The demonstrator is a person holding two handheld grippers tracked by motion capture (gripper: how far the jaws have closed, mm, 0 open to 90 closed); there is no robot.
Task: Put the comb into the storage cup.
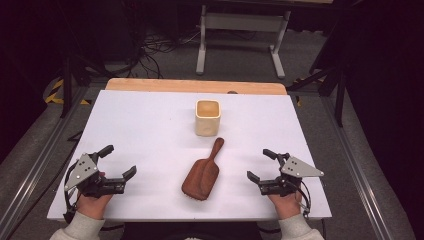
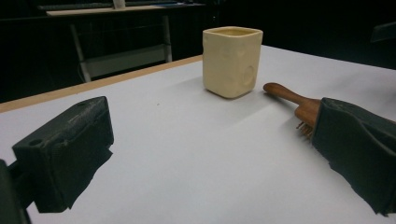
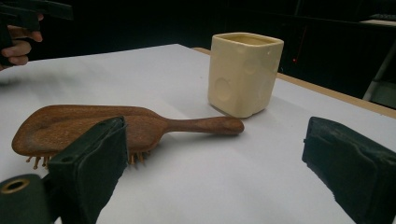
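Cream square cup (image 1: 207,117) upright at counter's (image 1: 140,130) 12 o'clock, inside unclear, wooden hairbrush (image 1: 202,174) bristles-down just below, left hand-held gripper (image 1: 120,161) and right hand-held gripper (image 1: 259,164) wide open, empty.

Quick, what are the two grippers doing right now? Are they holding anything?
Left gripper: open, holding nothing, beside the brush.
Right gripper: open, holding nothing, on the brush's other side.

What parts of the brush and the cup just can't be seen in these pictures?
- Wooden hairbrush head, left gripper view: hidden behind that claw's black jaw; handle and a few bristles show.
- Its bristles, high view: face down on the white table, under the brush's own back.
- Cream cup contents, both gripper views: the low angle and the cup's wall hide the inside.
- Small dark thing at the table's far edge, high view: too small to tell.
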